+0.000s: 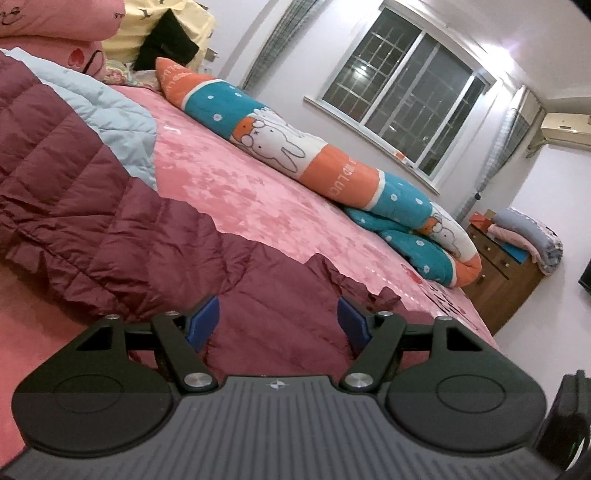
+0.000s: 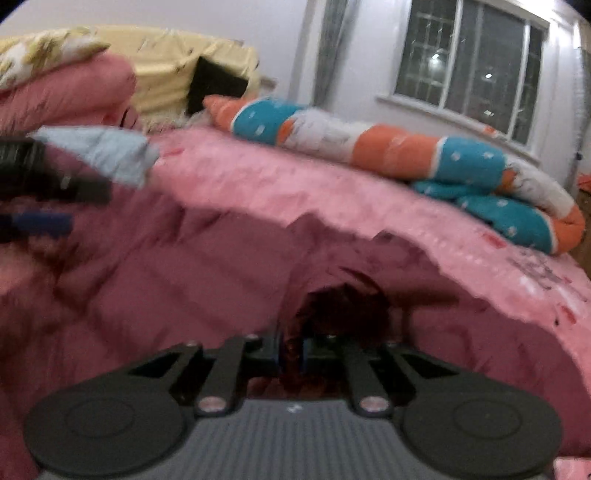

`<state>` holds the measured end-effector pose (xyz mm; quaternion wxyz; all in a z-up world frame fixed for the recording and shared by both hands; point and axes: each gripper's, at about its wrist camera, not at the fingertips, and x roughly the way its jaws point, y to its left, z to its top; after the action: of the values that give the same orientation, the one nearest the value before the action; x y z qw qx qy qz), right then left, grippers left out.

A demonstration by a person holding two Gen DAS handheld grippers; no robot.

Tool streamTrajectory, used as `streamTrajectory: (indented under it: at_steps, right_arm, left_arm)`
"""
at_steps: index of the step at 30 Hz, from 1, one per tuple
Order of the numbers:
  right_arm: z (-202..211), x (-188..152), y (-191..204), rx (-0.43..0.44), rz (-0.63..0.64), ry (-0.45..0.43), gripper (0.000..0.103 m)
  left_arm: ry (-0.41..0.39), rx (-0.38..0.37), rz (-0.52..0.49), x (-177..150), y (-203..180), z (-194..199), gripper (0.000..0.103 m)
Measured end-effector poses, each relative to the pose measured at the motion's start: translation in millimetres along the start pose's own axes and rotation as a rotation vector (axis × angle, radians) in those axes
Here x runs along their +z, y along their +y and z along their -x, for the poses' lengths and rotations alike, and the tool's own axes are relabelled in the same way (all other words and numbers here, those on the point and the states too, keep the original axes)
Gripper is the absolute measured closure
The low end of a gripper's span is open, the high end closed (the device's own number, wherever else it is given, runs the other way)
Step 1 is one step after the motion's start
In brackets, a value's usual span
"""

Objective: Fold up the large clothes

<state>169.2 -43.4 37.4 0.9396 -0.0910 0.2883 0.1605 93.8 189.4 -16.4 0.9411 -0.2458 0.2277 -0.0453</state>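
I am working in a home bedroom: I am looking across a wide bed [image 1: 258, 192] covered in a pink floral spread, with a long cartoon-rabbit bolster [image 1: 295, 147] lying along it. Folded quilts [image 1: 48, 18] are sitting stacked at its head, and a barred window [image 1: 402, 92], a wall air conditioner [image 1: 565, 129] and a wooden dresser [image 1: 502, 269] carrying folded bedding are showing beyond.

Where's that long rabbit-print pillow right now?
In the left wrist view, the rabbit-print pillow lies along the far side of the pink bed, under the window.
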Motion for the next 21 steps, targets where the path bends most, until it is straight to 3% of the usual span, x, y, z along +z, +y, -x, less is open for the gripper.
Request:
streamTrajectory:
  at_steps: [2,4,9,13,18,21]
  right_arm:
    - [1,-3,4,0.019,-0.01,0.004,0.066]
    - [3,-4,6,0.015,-0.007,0.001,0.06]
    - [22,-13,15,0.009,0.005,-0.017,0.057]
    - [44,-22,8,-0.011,-0.035,-0.052,0.046]
    - [78,-39,-18,-0.106,-0.12,-0.082,0.041]
    - [96,-52,-39,-0.205,-0.17,-0.088,0.04]
  left_arm:
    - [0.001,-0.01,-0.004,3,6,-2,0.017]
    - [0.006,-0.026,-0.005,2,6,-2,0.016]
    - [0.023,-0.052,-0.032,1,-1,-5,0.016]
    - [0.064,-0.086,-0.052,-4,-6,-8,0.016]
    - [0.125,-0.101,-0.067,-13,-9,-17,0.016]
    - [0.149,-0.096,-0.095,-19,-12,-22,0.016]
